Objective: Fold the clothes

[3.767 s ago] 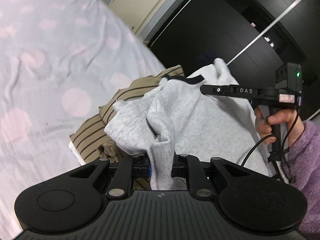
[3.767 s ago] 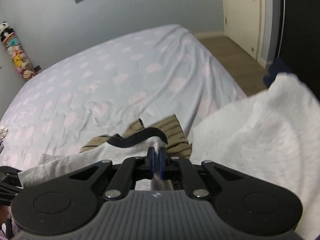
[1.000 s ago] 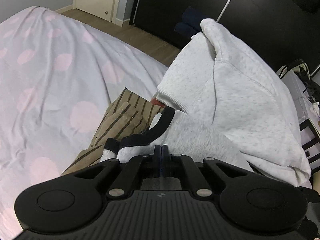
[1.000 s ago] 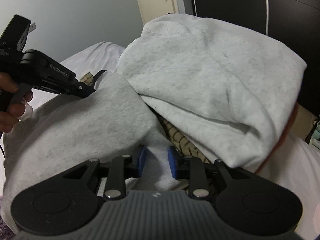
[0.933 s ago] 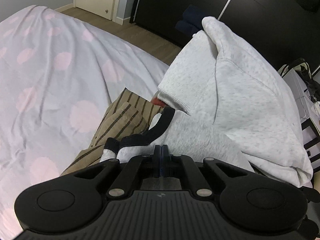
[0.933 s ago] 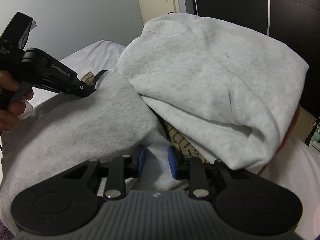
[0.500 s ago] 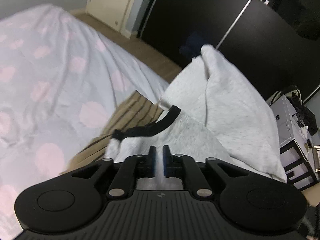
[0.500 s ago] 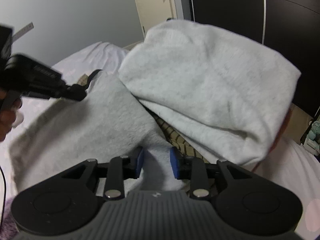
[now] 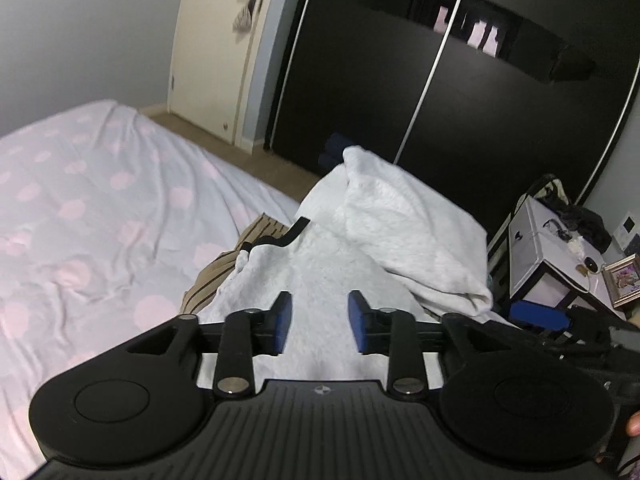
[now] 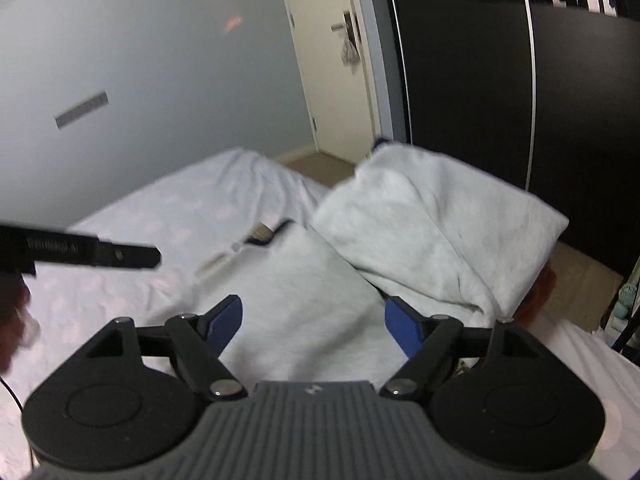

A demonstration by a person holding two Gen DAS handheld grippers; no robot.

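A: Where do we stand with the folding?

B: We've laid the grey top (image 9: 320, 276) on the bed (image 9: 100, 216), its black collar (image 9: 280, 236) at the far end. It lies fairly flat over the striped garment (image 9: 208, 276). The left gripper (image 9: 319, 322) has just been opening and its jaws stand apart above the cloth, pressing on nothing. The right gripper (image 10: 314, 322) has been opening too and is spread wide, also clear of the fabric.

A: So we hold nothing?

B: Nothing in either claw. We judge this top is set down, though we can't tell whether it still needs another fold.

A: And what's left?

B: The white hoodie (image 10: 440, 232) sits bunched just past the grey top, clearly not folded, partly overlapping it. The striped piece is mostly buried, so its state is hidden from us.

A: Count them for us.

B: Three garments that we can see: one grey, one white, one striped. Two grippers. One bed.
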